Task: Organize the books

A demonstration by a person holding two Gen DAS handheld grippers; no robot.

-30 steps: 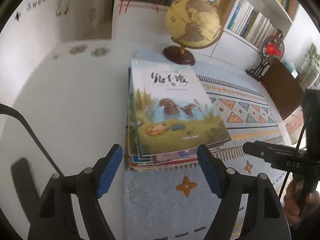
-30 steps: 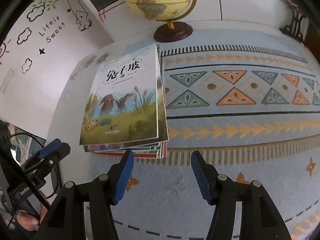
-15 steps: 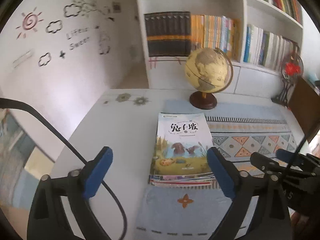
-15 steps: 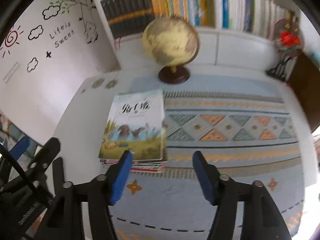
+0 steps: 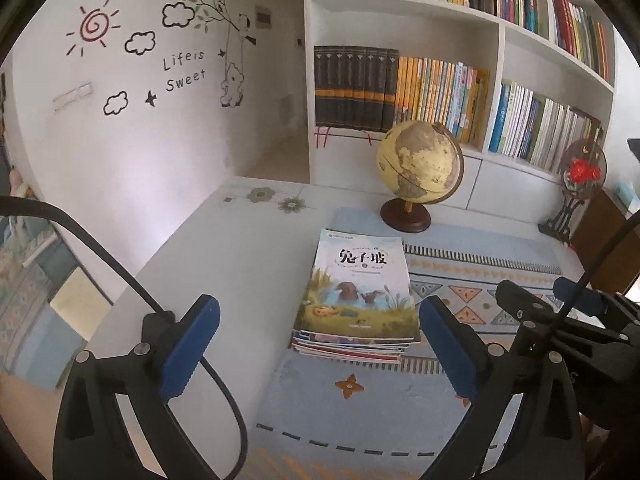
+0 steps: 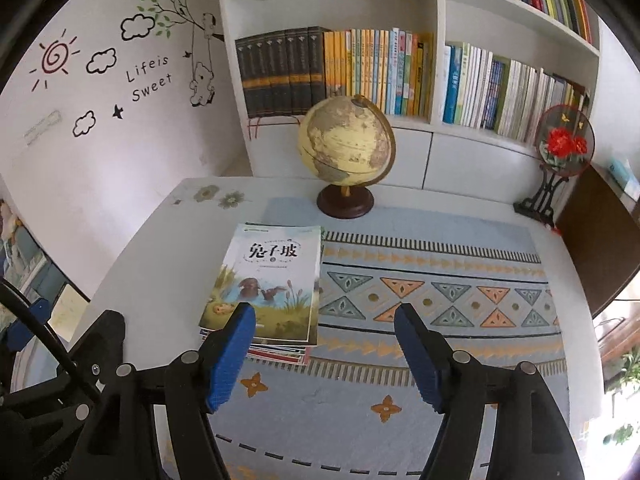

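From where I sit, the stack of thin paperback picture books (image 5: pixel 356 312) looks light book by book but floppy: soft covers, glossy and likely slippery, so the top one would slide off if I tilted the pile. I judge the best hold is across the near short edge, pinching several spines or page edges together, or taking just the top book by its near corner, since a single cover will bend if gripped far from its edge. The pile lies flat on the white bench (image 5: pixel 224 264), its right part over the left end of the pale blue patterned table runner (image 6: pixel 432 292), just in front of the yellow desk globe on its dark wooden base (image 6: pixel 346 160). The top cover shows a white title band with black characters above a painted pond scene with reeds and brown animals; the books beneath are slightly staggered, with red and blue edges peeking out at the near end. My left hand-held gripper (image 5: pixel 320 344) hangs spread wide and empty, well short of the pile; my right hand-held gripper (image 6: pixel 324 356) is likewise spread and empty, its left pad overlapping the stack's near corner in its own view.
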